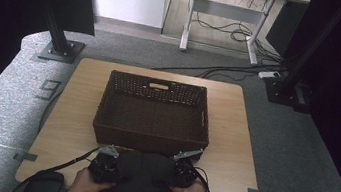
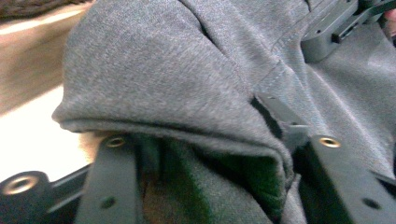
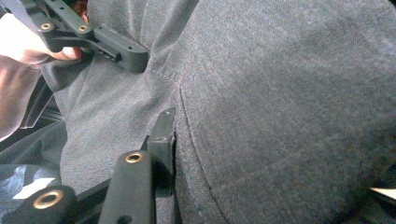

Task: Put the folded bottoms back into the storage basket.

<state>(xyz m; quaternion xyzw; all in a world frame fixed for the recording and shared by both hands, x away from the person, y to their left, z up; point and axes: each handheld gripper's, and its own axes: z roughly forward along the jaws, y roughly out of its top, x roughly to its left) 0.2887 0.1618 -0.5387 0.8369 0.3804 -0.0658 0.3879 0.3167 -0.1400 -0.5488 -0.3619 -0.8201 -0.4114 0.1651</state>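
Observation:
A dark grey garment (image 1: 145,181) lies bunched at the table's front edge, just before an empty brown wicker basket (image 1: 148,140). My left gripper (image 1: 108,159) sits at the garment's left side and my right gripper (image 1: 184,164) at its right side, each held by a hand. In the left gripper view a thick fold of the grey cloth (image 2: 187,70) fills the gap between the jaws from pad to pad. In the right gripper view one finger (image 3: 161,140) presses into the cloth (image 3: 289,93); the other finger is hidden under it.
The wooden table (image 1: 231,155) has bare strips left and right of the basket. Beyond it are grey carpet, black stand bases (image 1: 58,51), a desk frame (image 1: 220,12) and loose cables (image 1: 222,70) on the floor.

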